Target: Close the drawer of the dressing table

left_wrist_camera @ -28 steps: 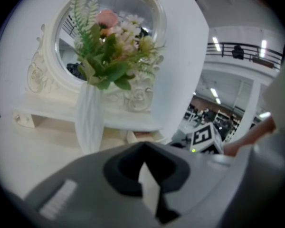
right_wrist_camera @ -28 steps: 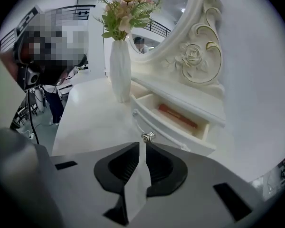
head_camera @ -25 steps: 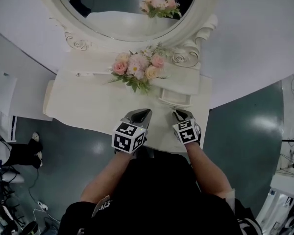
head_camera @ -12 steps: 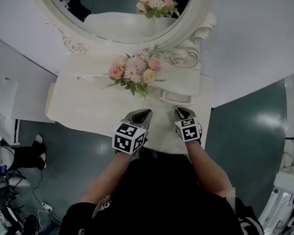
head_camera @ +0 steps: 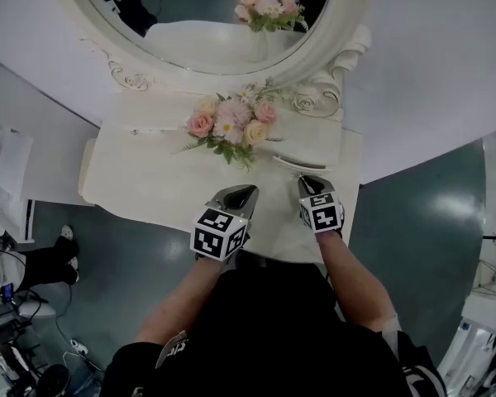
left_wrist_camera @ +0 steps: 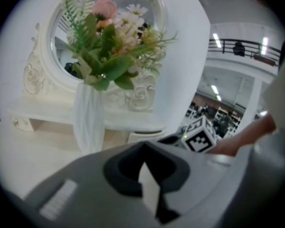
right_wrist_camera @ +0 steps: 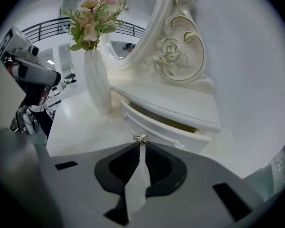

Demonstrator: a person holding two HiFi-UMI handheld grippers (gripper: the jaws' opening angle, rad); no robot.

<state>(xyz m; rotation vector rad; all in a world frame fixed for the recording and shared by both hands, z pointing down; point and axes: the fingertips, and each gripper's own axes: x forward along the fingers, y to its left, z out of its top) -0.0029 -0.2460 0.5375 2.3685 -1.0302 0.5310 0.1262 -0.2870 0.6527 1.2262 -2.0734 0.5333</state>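
Drawer [right_wrist_camera: 164, 127] open by a sliver, right there ahead of the right gripper [right_wrist_camera: 140, 147]. Its white front slants away past the fingertips, and a narrow dark gap shows under the shelf above it. The right gripper's fingers [right_wrist_camera: 119, 167] have just been closing, and now they are drawn almost together with a thin slit between them. The little metal knob [right_wrist_camera: 140, 138] is caught at their very tips, nipped at the ends rather than deep between the pads. Beyond those fingers and off to their left stands the white vase [right_wrist_camera: 97, 87] with its pink and cream flowers [right_wrist_camera: 92, 13], well apart from the tips. Past the drawer rises the scrolled mirror frame [right_wrist_camera: 173, 46]. Over to the left gripper [left_wrist_camera: 143, 164]: fingers pressed together at the tips, nothing between them. It hovers over the dressing table [head_camera: 149, 180], with the vase ahead of its fingers and slightly left, and the right gripper ahead to their right. From the head view the two sit side by side over the table's near edge. The left fingertips touch nothing, while the right fingertips are at the drawer front.
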